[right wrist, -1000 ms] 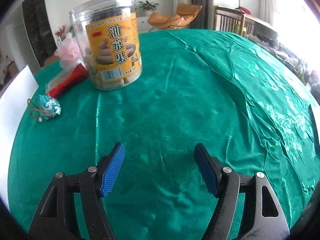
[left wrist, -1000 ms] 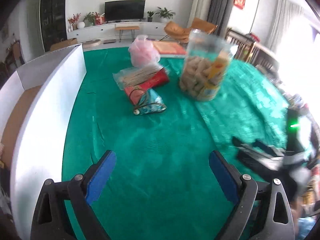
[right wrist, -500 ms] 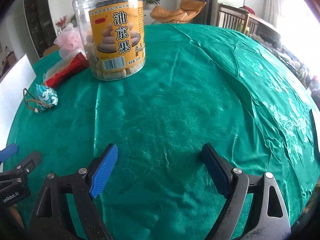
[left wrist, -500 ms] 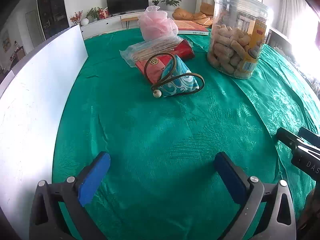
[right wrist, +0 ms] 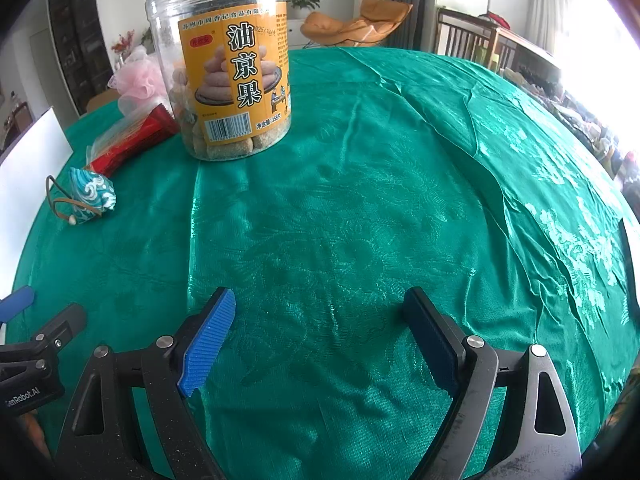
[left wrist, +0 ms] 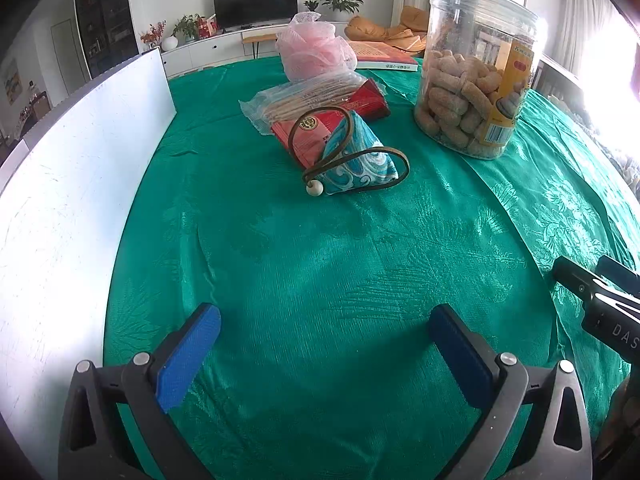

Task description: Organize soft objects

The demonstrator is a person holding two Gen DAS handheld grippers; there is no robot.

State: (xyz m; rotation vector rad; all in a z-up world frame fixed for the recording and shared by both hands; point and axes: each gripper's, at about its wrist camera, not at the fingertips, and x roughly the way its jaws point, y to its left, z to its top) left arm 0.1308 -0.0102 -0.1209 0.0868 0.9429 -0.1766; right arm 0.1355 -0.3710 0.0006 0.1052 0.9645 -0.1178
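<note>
Jaws wide apart and empty: in the left wrist view the left gripper (left wrist: 324, 336) hovers over the green satin-covered worktop (left wrist: 320, 264). Ahead lies a blue wave-patterned fabric pouch with a brown cord (left wrist: 354, 160), resting against a red packet (left wrist: 332, 122) under a clear bag of thin sticks (left wrist: 304, 94). A pink mesh bath pouf (left wrist: 314, 46) sits behind, a clear plastic jar of fried snacks (left wrist: 472, 72) to the right, and a white board (left wrist: 76, 184) stands along the left.

In the right wrist view the right gripper (right wrist: 320, 336) also has its jaws apart, holding nothing. The pouch (right wrist: 90, 196) lies far left, well apart from it.
</note>
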